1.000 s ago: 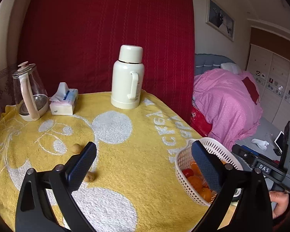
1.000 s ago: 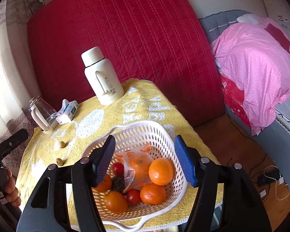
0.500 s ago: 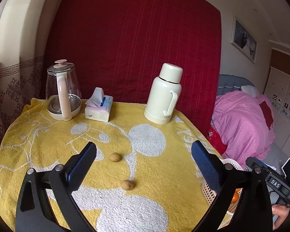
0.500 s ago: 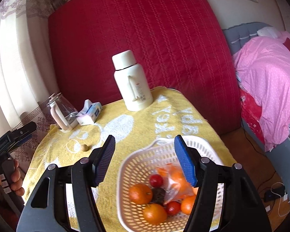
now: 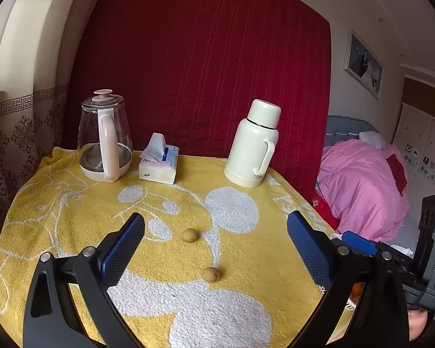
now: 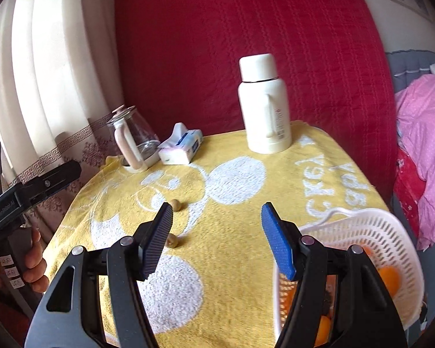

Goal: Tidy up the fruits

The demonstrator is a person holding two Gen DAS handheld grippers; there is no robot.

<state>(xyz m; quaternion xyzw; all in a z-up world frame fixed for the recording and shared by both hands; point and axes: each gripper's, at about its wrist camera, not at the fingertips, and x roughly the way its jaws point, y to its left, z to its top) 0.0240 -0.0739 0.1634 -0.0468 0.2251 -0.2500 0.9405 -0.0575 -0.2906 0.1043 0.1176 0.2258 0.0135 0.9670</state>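
Yellow towel point(image 5: 246, 249) holds two small fruits point(image 5: 189, 235), basket point(image 6: 391, 226) at right; left gripper point(image 5: 216, 249) and right gripper point(image 6: 217, 237) gape empty.

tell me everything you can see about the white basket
The white basket is perforated plastic with slotted walls and a wavy rim, sitting at the right near edge of the yellow towel. It holds several oranges and something dark that is too hidden to identify. The right gripper, open and empty, hangs partly in front of it. Nothing grips it. The left wrist view shows only a sliver.

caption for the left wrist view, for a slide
Open left gripper above two small brown fruits on the yellow towel.
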